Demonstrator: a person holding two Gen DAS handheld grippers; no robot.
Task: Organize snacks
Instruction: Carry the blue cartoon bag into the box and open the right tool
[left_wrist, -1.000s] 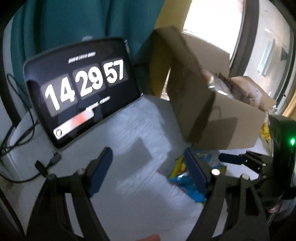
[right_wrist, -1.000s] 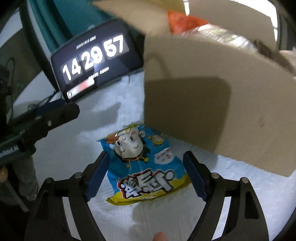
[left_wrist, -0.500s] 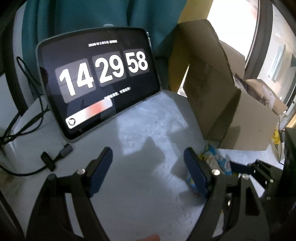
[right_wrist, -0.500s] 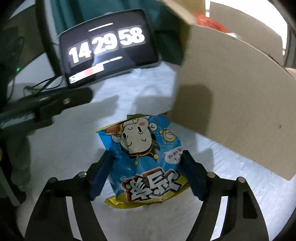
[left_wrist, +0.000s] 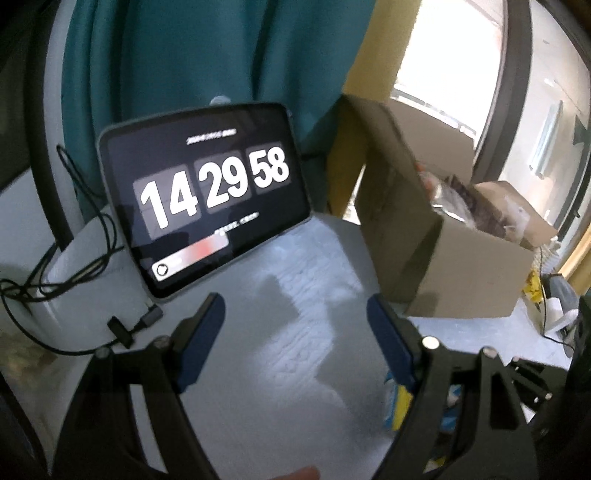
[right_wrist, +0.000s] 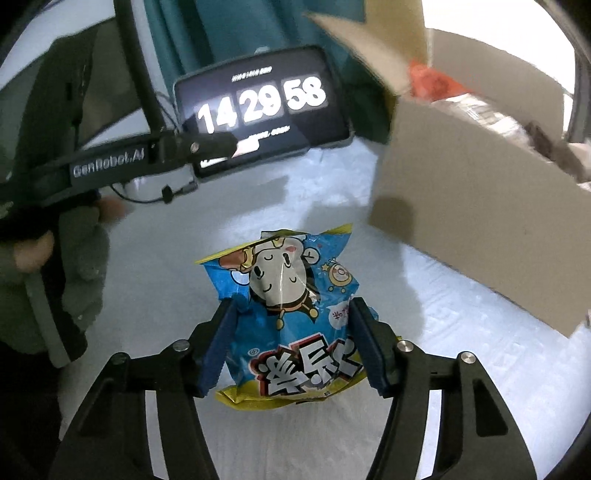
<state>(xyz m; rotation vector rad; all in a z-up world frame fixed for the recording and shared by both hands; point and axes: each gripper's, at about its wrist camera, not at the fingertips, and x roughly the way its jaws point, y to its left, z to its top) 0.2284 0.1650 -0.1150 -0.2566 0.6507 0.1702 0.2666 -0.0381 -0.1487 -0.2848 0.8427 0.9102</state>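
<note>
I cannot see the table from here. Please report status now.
Right gripper closing around blue snack bag, bag between its pads. Left gripper open, empty. Cardboard box close on the right, path clear.

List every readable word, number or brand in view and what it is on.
"14 29 58": tablet clock.
"GenRobot.AI": left gripper.
Tablet's small lines: too blurred to read.
Snack bag: large characters, upside down, and small print, not legible.
Box: no text.

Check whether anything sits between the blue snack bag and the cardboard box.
Nothing visible: only bare white tabletop separates snack bag from cardboard box. The right gripper is closing around the bag.
</note>
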